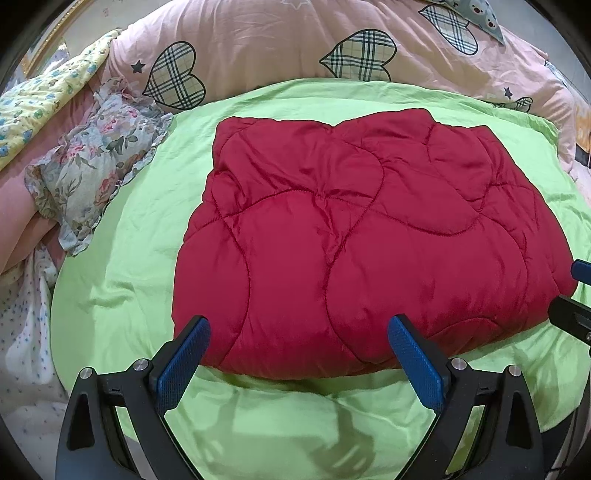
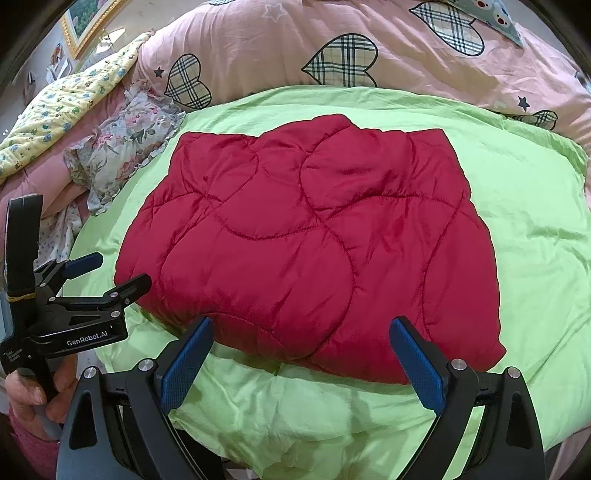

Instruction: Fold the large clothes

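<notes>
A red quilted padded garment point(image 1: 354, 236) lies folded into a compact rectangle on a light green sheet point(image 1: 122, 280); it also shows in the right wrist view point(image 2: 310, 243). My left gripper point(image 1: 299, 325) is open and empty, hovering at the garment's near edge toward its left side. My right gripper point(image 2: 301, 326) is open and empty at the near edge toward the right side. The left gripper also shows from the side in the right wrist view point(image 2: 122, 269), held in a hand just left of the garment. Part of the right gripper's fingers point(image 1: 576, 295) shows at the left view's right edge.
A pink duvet with plaid hearts point(image 1: 295, 40) lies behind the green sheet point(image 2: 535, 258). A floral frilled cloth point(image 1: 96, 162) and a yellow patterned quilt point(image 1: 40, 96) lie at the left. A gold-framed picture point(image 2: 85, 26) hangs at the upper left.
</notes>
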`<state>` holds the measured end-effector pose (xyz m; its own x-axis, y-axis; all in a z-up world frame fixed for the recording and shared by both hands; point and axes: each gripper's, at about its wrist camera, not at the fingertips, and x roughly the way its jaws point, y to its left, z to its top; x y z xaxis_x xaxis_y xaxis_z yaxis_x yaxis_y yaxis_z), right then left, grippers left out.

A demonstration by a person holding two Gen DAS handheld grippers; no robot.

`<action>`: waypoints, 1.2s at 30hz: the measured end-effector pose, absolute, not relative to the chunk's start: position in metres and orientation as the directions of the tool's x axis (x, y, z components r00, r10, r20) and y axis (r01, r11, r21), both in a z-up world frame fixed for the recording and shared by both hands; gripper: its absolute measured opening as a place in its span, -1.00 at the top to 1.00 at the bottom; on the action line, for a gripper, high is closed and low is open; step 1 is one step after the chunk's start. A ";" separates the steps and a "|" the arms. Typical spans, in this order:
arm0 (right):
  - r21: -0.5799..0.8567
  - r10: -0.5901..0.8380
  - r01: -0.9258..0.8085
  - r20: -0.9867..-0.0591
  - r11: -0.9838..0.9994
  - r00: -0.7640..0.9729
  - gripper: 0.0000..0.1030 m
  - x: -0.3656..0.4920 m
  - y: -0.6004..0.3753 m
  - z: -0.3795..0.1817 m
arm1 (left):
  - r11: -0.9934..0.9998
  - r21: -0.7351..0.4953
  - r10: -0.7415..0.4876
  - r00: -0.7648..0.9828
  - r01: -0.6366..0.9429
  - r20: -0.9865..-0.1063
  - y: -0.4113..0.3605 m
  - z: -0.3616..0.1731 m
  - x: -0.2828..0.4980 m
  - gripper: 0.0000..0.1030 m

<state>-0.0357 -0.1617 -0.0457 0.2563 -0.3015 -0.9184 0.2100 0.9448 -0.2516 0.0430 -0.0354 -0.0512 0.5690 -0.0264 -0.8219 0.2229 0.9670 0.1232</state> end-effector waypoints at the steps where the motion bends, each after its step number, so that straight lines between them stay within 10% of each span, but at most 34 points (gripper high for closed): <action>1: -0.250 -0.300 0.210 -0.919 0.945 0.257 -0.88 -0.035 -0.163 -0.046 | 0.967 0.122 -0.028 0.569 0.224 -0.822 -0.035 -0.051 0.043 -0.90; 36: -0.243 -0.293 0.202 -0.916 0.949 0.276 -0.88 -0.015 -0.168 -0.039 | 0.963 0.132 -0.028 0.577 0.233 -0.816 -0.037 -0.051 0.058 -0.90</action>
